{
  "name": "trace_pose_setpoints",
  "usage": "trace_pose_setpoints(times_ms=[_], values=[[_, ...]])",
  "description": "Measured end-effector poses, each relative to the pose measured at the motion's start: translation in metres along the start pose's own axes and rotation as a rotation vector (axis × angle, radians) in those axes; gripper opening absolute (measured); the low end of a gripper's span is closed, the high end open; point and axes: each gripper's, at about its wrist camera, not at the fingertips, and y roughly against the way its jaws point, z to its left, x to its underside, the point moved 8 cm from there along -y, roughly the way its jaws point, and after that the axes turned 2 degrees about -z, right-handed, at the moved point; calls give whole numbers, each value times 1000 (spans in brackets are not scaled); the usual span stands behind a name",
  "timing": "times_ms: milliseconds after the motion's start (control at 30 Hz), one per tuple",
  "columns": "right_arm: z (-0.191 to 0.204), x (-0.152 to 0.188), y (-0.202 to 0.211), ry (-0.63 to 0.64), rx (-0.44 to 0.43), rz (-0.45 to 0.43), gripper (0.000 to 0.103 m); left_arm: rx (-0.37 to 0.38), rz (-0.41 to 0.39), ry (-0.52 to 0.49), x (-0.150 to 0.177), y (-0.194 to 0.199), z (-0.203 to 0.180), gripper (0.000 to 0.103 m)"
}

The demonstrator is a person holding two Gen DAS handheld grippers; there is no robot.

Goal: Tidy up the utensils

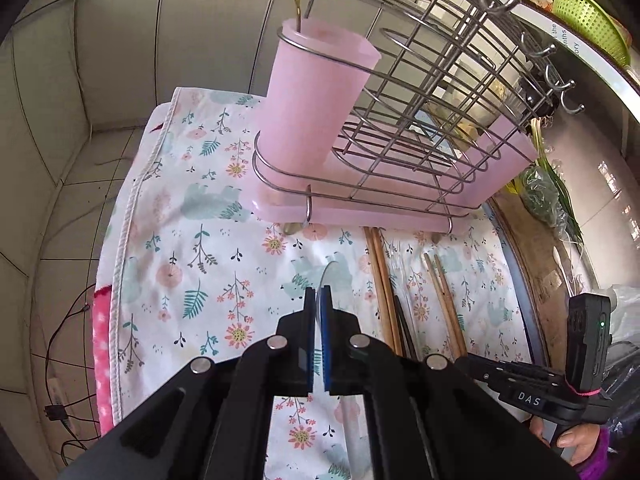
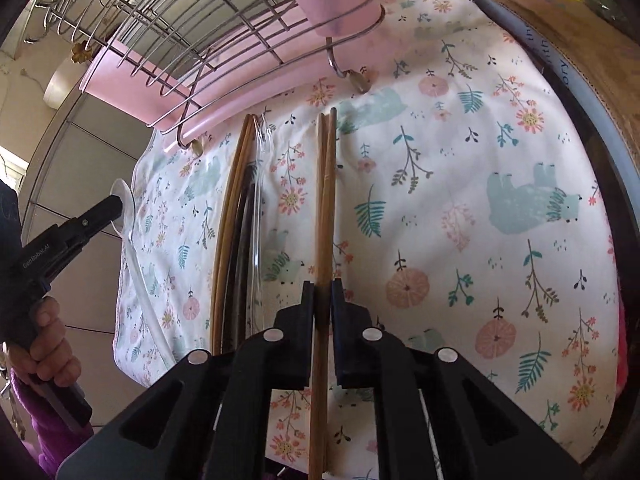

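Two grippers work over the flowered cloth (image 2: 460, 160) on the tabletop: the left gripper (image 1: 319, 300) is clamped tight on a clear plastic spoon (image 2: 124, 204), lifted off the cloth. The right gripper (image 2: 322, 292) pinches a pair of wooden chopsticks (image 2: 325, 200) lying below the pink dish rack (image 1: 400, 184); more chopsticks (image 2: 232, 208) lie beside them.

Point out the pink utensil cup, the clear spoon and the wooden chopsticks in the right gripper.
pink utensil cup (image 1: 316, 92), left wrist view, front wall.
clear spoon (image 2: 122, 204), right wrist view, bowl.
wooden chopsticks (image 2: 325, 208), right wrist view, mid-shaft.
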Motion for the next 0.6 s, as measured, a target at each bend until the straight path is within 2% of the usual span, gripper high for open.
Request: trace_pose_setpoints(times_ms=[167, 400, 600], values=[[-5, -6, -3, -29, -17, 20, 23, 22, 15, 19, -2, -7, 8, 2], [-6, -56, -1, -24, 12, -61, 23, 31, 15, 27, -13, -15, 17, 2], [-14, -81, -25, -61, 7, -23, 23, 33, 18, 28, -16, -20, 20, 2]])
